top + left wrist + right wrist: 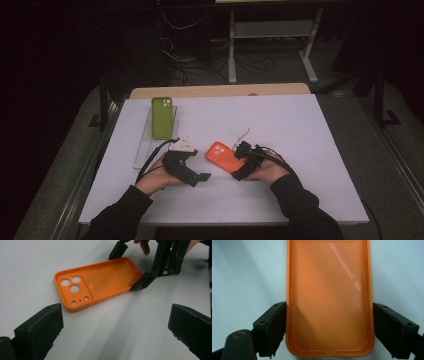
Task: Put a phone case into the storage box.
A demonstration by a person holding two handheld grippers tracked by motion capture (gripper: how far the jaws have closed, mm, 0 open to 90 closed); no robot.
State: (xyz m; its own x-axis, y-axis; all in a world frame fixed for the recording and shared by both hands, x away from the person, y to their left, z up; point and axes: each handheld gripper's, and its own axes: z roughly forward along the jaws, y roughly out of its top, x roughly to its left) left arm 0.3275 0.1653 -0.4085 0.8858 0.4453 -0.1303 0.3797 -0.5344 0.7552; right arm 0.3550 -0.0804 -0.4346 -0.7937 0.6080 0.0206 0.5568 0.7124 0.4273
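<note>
An orange phone case [220,154] lies hollow side up on the white table [305,150], its camera holes [72,285] at the end towards my left gripper. My right gripper [329,330] is shut on the case's plain end, one jaw pressed against each long side; it also appears in the left gripper view [128,267]. My left gripper [115,332] stands open a short way in front of the camera end, its jaws wide apart with bare table between them. From above, the left gripper [197,177] sits just left of the case.
A green phone case [162,117] rests on a clear flat tray [145,150] at the back left. A thin white stick-like thing [243,135] lies just behind the right gripper. Both forearms come in from the near edge.
</note>
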